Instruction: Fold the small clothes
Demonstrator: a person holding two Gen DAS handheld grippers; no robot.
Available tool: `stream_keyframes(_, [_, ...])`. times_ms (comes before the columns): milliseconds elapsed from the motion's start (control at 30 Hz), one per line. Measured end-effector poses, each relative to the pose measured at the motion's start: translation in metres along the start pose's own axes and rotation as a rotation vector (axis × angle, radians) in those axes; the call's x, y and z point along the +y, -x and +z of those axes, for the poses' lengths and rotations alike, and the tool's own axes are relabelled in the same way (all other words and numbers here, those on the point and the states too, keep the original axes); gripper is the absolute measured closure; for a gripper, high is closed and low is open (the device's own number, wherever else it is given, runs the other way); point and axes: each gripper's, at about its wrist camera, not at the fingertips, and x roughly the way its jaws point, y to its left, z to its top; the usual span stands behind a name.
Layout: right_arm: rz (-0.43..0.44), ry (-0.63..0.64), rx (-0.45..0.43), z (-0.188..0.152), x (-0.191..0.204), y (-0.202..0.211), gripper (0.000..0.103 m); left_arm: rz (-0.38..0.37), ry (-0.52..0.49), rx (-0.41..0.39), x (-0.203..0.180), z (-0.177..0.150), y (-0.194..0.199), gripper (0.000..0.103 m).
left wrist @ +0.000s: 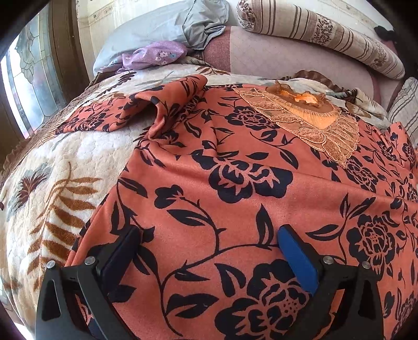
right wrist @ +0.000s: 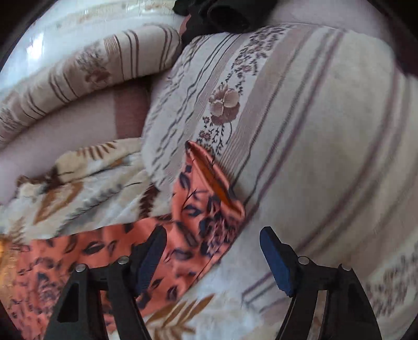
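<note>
An orange top with a black flower print [left wrist: 235, 183] lies spread on the bed, its gold lace collar [left wrist: 313, 123] at the far right and one sleeve [left wrist: 125, 109] rumpled at the far left. My left gripper [left wrist: 209, 248] is open and empty, hovering over the top's lower part. In the right wrist view the other sleeve [right wrist: 203, 204] lies against a striped pillow [right wrist: 313, 130]. My right gripper [right wrist: 213, 243] is open and empty, just above that sleeve's end.
A cream blanket with leaf print [left wrist: 52, 183] covers the bed. A grey-blue cloth [left wrist: 169, 28] and a purple flowered cloth [left wrist: 154, 56] lie at the far edge. A striped bolster [left wrist: 326, 34] lies at the back. A dark garment [right wrist: 216, 15] sits behind the pillow.
</note>
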Motion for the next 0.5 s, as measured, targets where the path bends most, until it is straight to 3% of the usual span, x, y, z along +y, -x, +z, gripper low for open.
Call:
stream_keyframes(67, [-0.061, 0.045, 0.025, 0.009, 0.009, -0.019, 0.037, 0.007, -0.006, -0.012, 0.002, 0.001, -0.001, 0.0])
stream_keyframes(167, [-0.102, 0.091, 0.153, 0.015, 0.018, -0.051, 0.092, 0.018, -0.014, -0.026, 0.003, 0.002, -0.002, 0.0])
stream_keyframes(233, [-0.068, 0.088, 0.184, 0.019, 0.022, -0.051, 0.094, 0.019, -0.016, -0.031, 0.004, 0.002, -0.002, 0.0])
stream_keyframes(333, [0.104, 0.071, 0.125, 0.038, 0.042, -0.006, 0.094, 0.021, -0.017, -0.041, 0.005, 0.002, -0.002, 0.0])
stream_keyframes(500, [0.522, 0.065, 0.002, 0.069, 0.118, 0.134, 0.094, 0.013, -0.013, -0.048, 0.007, 0.002, 0.001, 0.0])
